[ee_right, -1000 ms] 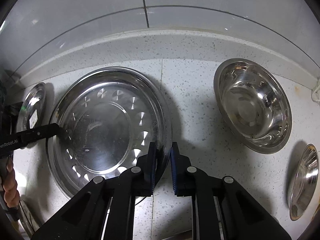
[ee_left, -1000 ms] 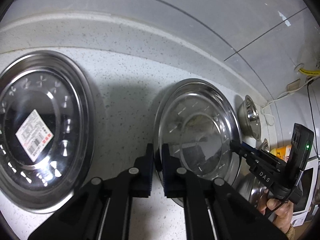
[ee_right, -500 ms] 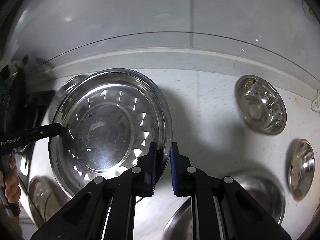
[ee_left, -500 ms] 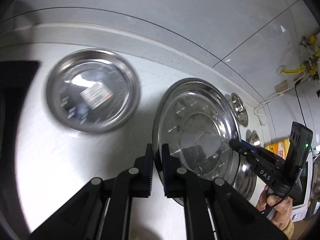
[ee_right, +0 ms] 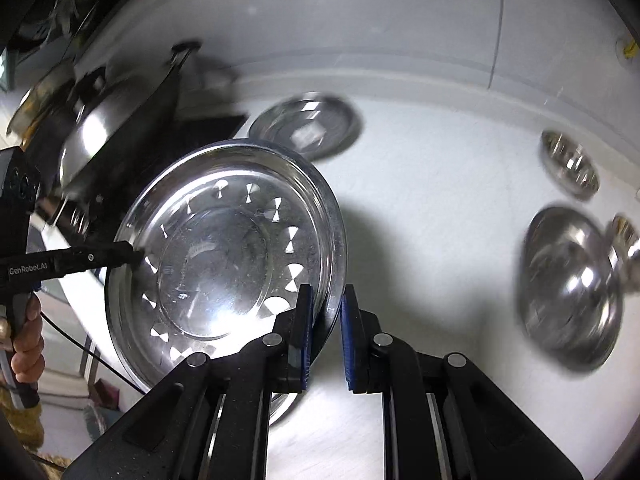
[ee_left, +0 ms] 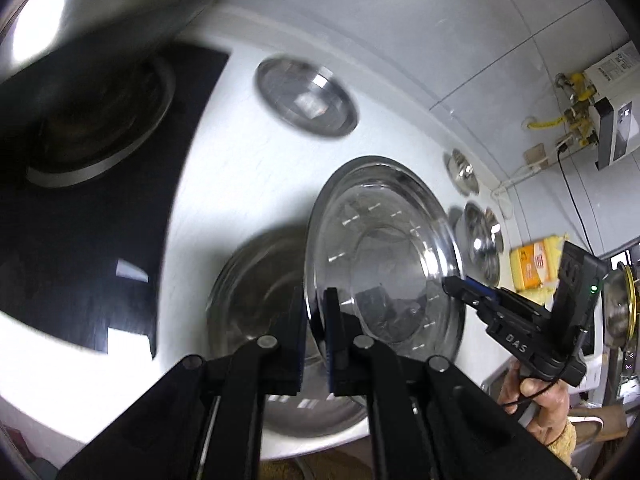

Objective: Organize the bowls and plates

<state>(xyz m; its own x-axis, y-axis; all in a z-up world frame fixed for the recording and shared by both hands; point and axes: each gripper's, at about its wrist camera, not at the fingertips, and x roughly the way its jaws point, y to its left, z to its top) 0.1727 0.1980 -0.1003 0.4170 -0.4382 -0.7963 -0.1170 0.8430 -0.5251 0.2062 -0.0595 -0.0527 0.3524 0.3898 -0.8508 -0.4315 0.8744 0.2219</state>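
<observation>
Fingers (ee_left: 298, 332) of both grippers pinch opposite rims of the steel plate (ee_right: 224, 264).

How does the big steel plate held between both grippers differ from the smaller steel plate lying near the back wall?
The held plate is larger and tilted clear of the counter, its rim pinched by the left gripper and the right gripper. The small plate lies flat on the countertop, untouched. The small plate seems to carry a label; the held one shows none. Both are round, shiny steel.
</observation>
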